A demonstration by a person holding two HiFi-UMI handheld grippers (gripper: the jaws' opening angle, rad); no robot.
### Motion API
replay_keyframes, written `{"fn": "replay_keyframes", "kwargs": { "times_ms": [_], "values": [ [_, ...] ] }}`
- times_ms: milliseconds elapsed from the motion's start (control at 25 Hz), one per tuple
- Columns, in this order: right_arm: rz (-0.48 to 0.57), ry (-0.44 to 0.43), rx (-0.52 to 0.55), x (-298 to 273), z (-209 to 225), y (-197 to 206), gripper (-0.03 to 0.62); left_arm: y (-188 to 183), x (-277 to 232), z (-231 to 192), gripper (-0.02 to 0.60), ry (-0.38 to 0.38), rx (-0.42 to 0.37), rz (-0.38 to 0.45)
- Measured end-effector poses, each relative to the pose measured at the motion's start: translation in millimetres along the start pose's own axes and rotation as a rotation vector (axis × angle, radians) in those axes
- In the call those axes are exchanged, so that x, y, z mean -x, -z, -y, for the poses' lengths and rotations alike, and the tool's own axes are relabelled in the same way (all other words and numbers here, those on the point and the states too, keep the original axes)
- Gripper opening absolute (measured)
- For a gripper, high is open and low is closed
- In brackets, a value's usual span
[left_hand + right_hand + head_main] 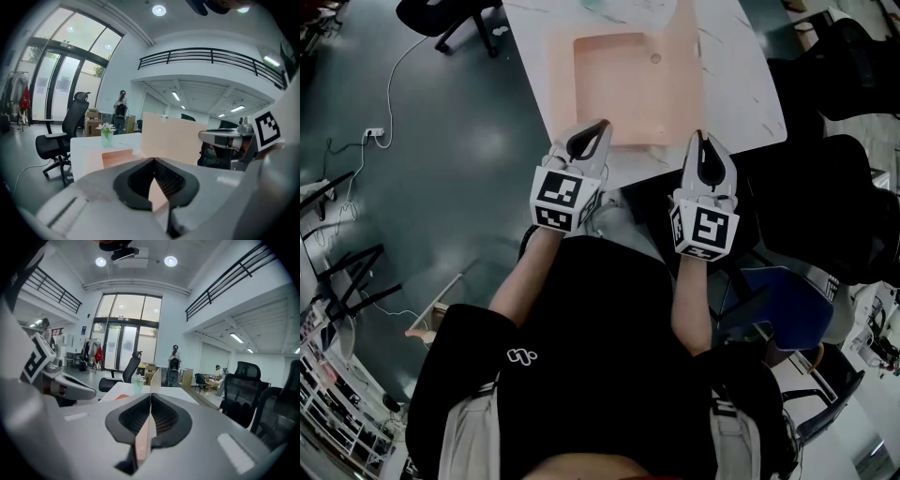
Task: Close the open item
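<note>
On the white marble table (748, 86) sits the peach box (617, 86), open, near the table's front edge. Its lid (682, 66) stands upright along the box's right side. In the left gripper view the lid shows as a broad peach panel, and in the right gripper view it is edge-on, a thin vertical line straight ahead.

Left gripper (601, 126) is at the box's near left corner, jaws closed tip to tip, nothing between them. Right gripper (701, 138) is just beside the near end of the lid, jaws also pressed together and empty. Cannot tell whether either tip touches the box.

A small green vase with flowers (107, 134) stands on the far part of the table. A black office chair (64, 137) is on the floor beyond the table's left side, with glass doors behind it.
</note>
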State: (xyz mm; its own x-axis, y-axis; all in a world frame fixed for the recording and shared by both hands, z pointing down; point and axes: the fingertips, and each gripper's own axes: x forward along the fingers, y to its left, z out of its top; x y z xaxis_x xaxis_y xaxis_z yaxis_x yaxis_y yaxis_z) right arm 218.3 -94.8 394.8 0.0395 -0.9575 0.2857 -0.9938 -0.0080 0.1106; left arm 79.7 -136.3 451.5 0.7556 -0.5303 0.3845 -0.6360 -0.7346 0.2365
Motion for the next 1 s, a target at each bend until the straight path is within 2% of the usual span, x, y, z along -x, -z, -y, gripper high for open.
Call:
{"fn": "replay_keyframes", "kwargs": {
  "times_ms": [360, 480, 640, 1000],
  "values": [
    [-0.017, -0.117, 0.156, -16.4, -54.4, -8.0, 0.017, 2.5, 11.7, -21.6, 0.0, -0.041, 0.02, 0.007],
    [-0.022, -0.166, 0.193, -20.9, -74.7, -7.4, 0.022, 4.9, 16.2, -31.0, 0.0, -0.077, 0.026, 0.002],
    [-0.03, -0.23, 0.227, -25.3, -98.2, -1.7, 0.028, 9.2, 22.5, -45.6, 0.0, -0.139, 0.037, -0.009],
    [-0.061, -0.376, 0.309, -33.9, -142.9, 20.0, 0.038, 15.1, 38.2, -68.5, 0.0, -0.203, 0.074, 0.001]
  ]
}}
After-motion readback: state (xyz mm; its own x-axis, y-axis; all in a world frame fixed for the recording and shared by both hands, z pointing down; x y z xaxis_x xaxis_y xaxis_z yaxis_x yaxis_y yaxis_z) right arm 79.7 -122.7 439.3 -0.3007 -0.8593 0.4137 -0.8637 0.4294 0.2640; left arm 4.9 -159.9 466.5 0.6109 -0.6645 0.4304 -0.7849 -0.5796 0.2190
